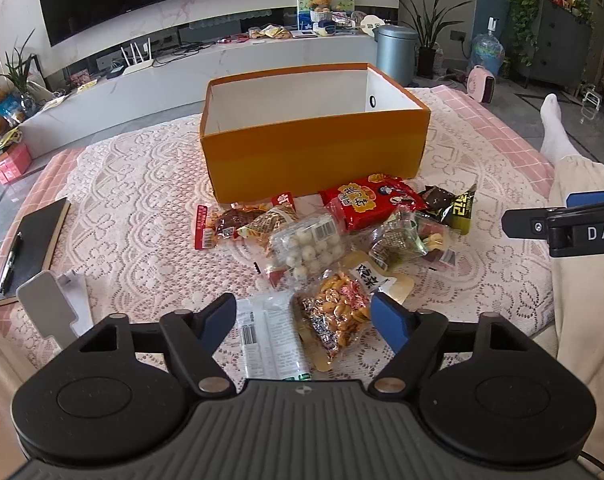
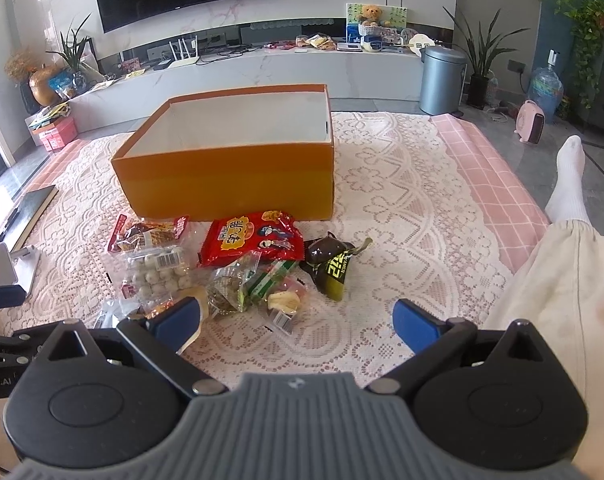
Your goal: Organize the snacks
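An open orange box [image 1: 314, 152] with a white inside stands on the lace cloth; it also shows in the right wrist view [image 2: 229, 176]. In front of it lies a pile of snack packets: a red bag [image 1: 370, 202] [image 2: 253, 240], a clear pack of white balls [image 1: 308, 248] [image 2: 157, 274], a dark packet with yellow print [image 1: 454, 206] [image 2: 332, 264], an orange cracker bag [image 1: 338, 320] and a white packet [image 1: 267, 336]. My left gripper [image 1: 304, 322] is open, its fingers either side of the cracker bag and white packet. My right gripper [image 2: 295, 322] is open and empty, just before the pile.
A black notebook with a pen [image 1: 31, 248] and a grey phone stand [image 1: 51, 304] lie at the left. A person's leg in a white sock [image 2: 570, 184] is at the right. A TV cabinet [image 1: 221, 64] and a bin [image 2: 442, 80] stand beyond the table.
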`<state>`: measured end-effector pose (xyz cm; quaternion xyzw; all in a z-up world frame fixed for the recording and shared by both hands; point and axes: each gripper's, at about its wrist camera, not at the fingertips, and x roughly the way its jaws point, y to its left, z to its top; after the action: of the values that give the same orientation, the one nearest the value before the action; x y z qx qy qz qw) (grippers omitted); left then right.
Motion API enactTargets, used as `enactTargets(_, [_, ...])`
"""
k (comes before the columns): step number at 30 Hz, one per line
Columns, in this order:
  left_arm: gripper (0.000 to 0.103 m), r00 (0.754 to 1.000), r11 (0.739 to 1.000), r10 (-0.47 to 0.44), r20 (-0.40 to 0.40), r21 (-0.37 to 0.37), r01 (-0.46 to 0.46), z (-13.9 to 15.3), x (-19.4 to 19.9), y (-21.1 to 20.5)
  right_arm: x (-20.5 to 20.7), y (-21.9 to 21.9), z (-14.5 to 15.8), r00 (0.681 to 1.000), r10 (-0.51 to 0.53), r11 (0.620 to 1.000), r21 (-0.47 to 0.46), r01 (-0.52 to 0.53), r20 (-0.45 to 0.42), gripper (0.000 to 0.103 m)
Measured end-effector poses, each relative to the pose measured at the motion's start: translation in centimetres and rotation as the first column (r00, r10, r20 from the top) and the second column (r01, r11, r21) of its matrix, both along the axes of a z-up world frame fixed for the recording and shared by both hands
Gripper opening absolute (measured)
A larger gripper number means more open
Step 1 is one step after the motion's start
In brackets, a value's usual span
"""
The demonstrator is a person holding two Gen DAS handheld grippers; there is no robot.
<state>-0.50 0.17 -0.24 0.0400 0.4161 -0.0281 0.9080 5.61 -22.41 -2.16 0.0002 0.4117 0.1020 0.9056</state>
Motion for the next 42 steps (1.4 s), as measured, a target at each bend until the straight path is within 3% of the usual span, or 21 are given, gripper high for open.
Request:
enactTargets(5, [0.077, 1.0, 1.0, -0.012, 0.009, 0.006, 0.012, 0.1, -0.1, -0.1, 0.0, 0.0, 0.0, 1.0, 0.0, 1.0, 0.002, 0.0, 0.0, 0.1])
enactTargets(9, [0.064, 1.0, 1.0, -0.023, 0.005, 0.005, 0.023, 0.1, -0.3, -0.2, 0.0, 0.0, 0.0, 1.0, -0.001, 1.0, 0.002, 0.001, 0.001, 0.1])
enactTargets(11, [0.063, 1.0, 1.0, -0.025, 0.005, 0.005, 0.025, 0.1, -0.3, -0.2, 0.0, 0.0, 0.0, 1.0, -0.001, 1.0, 0.003, 0.001, 0.001, 0.1])
enactTargets(12, [0.064, 1.0, 1.0, -0.024, 0.005, 0.004, 0.024, 0.1, -0.3, -0.2, 0.0, 0.1, 0.0, 1.0, -0.001, 1.0, 0.003, 0.001, 0.001, 0.1])
enactTargets(15, [0.086, 1.0, 1.0, -0.018, 0.003, 0.005, 0.018, 0.2, -0.2, 0.1, -0.1, 0.0, 0.0, 1.0, -0.001, 1.0, 0.0, 0.001, 0.007, 0.1])
enactTargets(16, [0.089, 1.0, 1.0, -0.02, 0.008, 0.004, 0.02, 0.3, -0.2, 0.3, -0.2, 0.0, 0.0, 1.0, 0.006, 1.0, 0.012, -0.006, 0.015, 0.1])
enactTargets(24, [0.089, 0.998, 0.998, 0.021, -0.063, -0.065, -0.025, -0.8, 1.0, 2.7, -0.8, -0.2, -0.8, 0.995, 0.049, 0.993, 0.105, -0.058, 0.088, 0.098])
enactTargets(27, [0.089, 0.991, 0.996, 0.048, -0.124, -0.073, -0.057, -2.2, 1.8, 3.4, -0.6, 0.4, -1.6, 0.993, 0.072, 0.992, 0.093, -0.081, 0.09, 0.082])
enactTargets(34, [0.089, 0.971, 0.995, 0.059, -0.231, -0.067, -0.077, -5.2, 3.6, 4.0, 0.5, 1.9, -4.3, 0.991, 0.132, 0.98, 0.147, -0.131, 0.003, 0.067])
enactTargets(42, [0.089, 0.95, 0.997, 0.055, -0.309, -0.027, -0.066, -8.5, 5.1, 3.7, 2.1, 3.9, -7.6, 0.98, 0.172, 0.962, 0.231, -0.146, -0.097, 0.064])
